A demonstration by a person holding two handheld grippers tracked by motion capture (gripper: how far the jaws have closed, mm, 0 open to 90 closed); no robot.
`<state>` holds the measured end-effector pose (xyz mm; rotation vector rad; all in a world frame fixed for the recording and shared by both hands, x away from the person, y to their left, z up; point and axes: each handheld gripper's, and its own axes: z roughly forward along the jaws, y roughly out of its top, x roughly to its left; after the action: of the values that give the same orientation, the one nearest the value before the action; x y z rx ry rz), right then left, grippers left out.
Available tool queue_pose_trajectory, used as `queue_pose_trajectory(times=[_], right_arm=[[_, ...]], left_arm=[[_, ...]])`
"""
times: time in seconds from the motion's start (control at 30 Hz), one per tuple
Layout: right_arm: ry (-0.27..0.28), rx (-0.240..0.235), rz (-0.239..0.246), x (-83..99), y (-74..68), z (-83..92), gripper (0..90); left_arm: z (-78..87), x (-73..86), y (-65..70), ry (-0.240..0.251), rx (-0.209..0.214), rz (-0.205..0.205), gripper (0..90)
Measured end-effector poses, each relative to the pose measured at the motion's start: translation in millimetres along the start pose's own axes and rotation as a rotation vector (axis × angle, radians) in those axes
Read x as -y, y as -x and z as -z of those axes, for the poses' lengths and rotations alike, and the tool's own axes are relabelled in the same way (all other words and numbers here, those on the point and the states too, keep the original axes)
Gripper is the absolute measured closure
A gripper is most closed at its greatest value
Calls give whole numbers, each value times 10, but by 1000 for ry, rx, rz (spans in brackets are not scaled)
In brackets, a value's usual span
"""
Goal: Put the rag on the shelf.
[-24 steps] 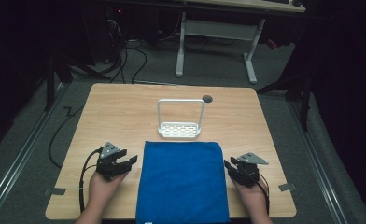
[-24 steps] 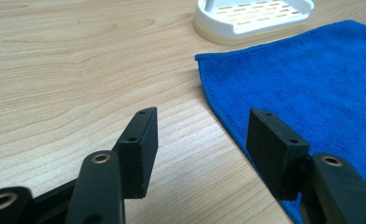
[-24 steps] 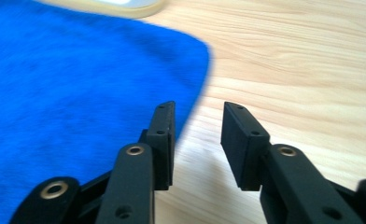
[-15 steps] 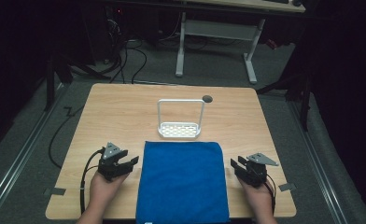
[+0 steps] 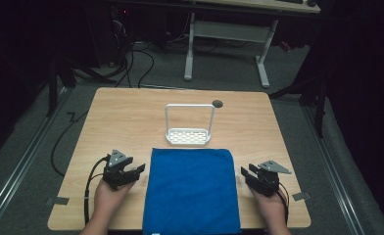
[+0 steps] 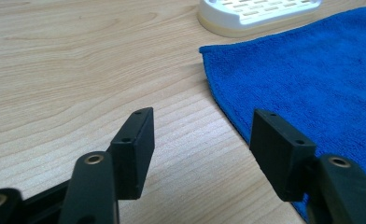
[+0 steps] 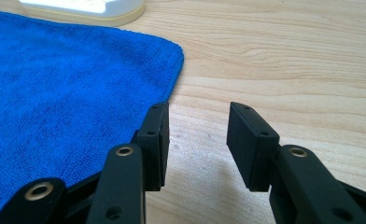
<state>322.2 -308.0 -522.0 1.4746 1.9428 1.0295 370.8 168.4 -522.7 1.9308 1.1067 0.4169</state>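
Flanking blue towel, left claw and right claw (both agape, empty)

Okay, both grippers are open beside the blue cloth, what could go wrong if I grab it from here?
The cloth lies flat on the table, so the fingers may scrape wood and miss its thin edge. Its far edge sits right up against the white rack, so lifting or dragging could nudge or tip that. The left gripper and right gripper could pinch unevenly and bunch the cloth.

Lab: wooden table on dark floor, trailing cables, metal desk frame.
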Motion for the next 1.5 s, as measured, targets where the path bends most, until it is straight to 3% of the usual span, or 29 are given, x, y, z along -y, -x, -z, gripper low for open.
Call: queue_pose_trajectory(times=[0.3, 0.47, 0.7, 0.8, 0.9, 1.0, 1.13, 1.27, 1.37, 1.5], right_arm=[[9, 1, 1, -8, 1, 22, 606], [11, 0, 6, -18, -9, 20, 604], [10, -3, 18, -25, 17, 25, 636], [11, 1, 17, -26, 41, 41, 660], [7, -8, -17, -42, 73, 71, 685], [16, -17, -28, -58, 86, 94, 676], [18, -21, -26, -62, 76, 101, 666], [20, -27, 6, -75, 37, 98, 632], [25, -35, 22, -79, 25, 99, 615], [36, -46, 30, -89, 13, 101, 595]], left_arm=[[11, -21, 8, 19, 7, 16, 398], [-6, -53, 33, 22, 36, 25, 357], [-31, -123, 10, 47, 19, 8, 349], [-59, -147, 28, 45, 18, -15, 404], [-126, -185, 65, 27, 26, -39, 412], [-159, -232, 76, 45, 36, -27, 407], [-211, -289, 76, 34, 45, -20, 422], [-317, -379, 110, 29, 16, -53, 441], [-405, -404, 98, 19, 19, -45, 426], [-502, -382, 52, 18, 35, -3, 424]])
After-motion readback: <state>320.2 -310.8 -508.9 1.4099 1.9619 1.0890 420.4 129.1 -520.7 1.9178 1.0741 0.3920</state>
